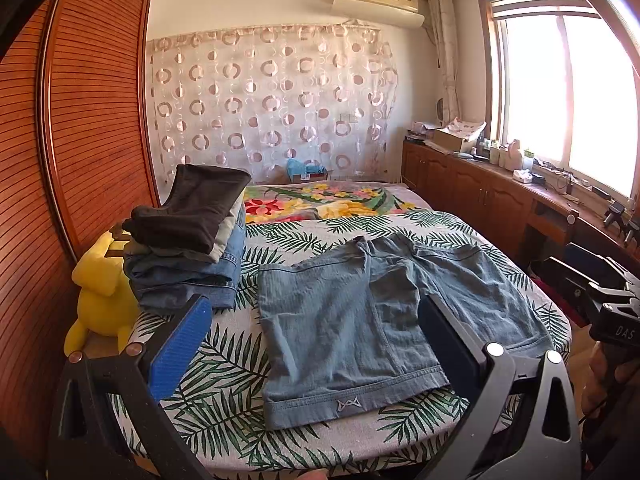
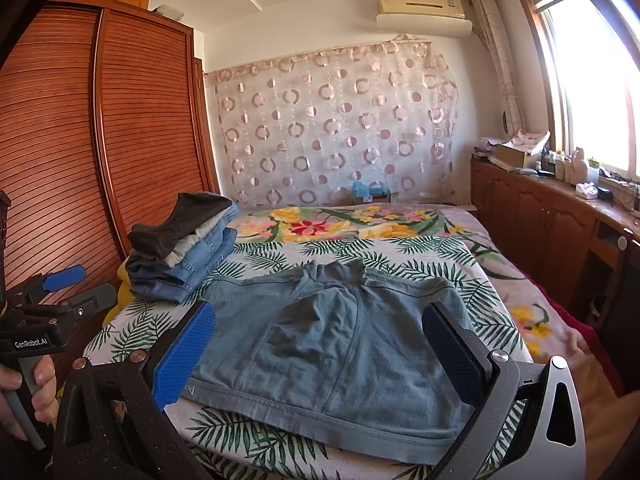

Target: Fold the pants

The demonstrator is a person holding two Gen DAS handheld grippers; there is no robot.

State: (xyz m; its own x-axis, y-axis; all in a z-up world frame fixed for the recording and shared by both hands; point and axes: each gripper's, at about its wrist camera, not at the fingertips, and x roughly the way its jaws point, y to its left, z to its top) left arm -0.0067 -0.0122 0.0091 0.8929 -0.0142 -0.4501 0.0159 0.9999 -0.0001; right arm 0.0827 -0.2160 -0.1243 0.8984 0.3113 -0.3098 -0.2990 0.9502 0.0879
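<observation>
both hand-held grippers, left hand-held gripper (image 1: 316,344) and right hand-held gripper (image 2: 320,344), gape empty above blue shorts (image 1: 372,320); thin fabric, perhaps two layers, risks single-layer pinch; folded stack (image 1: 192,240) near, snag risk.

Both wrist views look along the bed (image 1: 224,380) toward the curtain (image 2: 340,128), sharing the pants (image 1: 360,320).

Left gripper (image 1: 316,344) held level, blue-padded fingers (image 1: 180,348) spread wide, nothing between. Right gripper (image 2: 320,350) likewise, fingers (image 2: 182,354) wide apart and empty. Left hand (image 2: 24,392) wrapped round its grey handle.
</observation>
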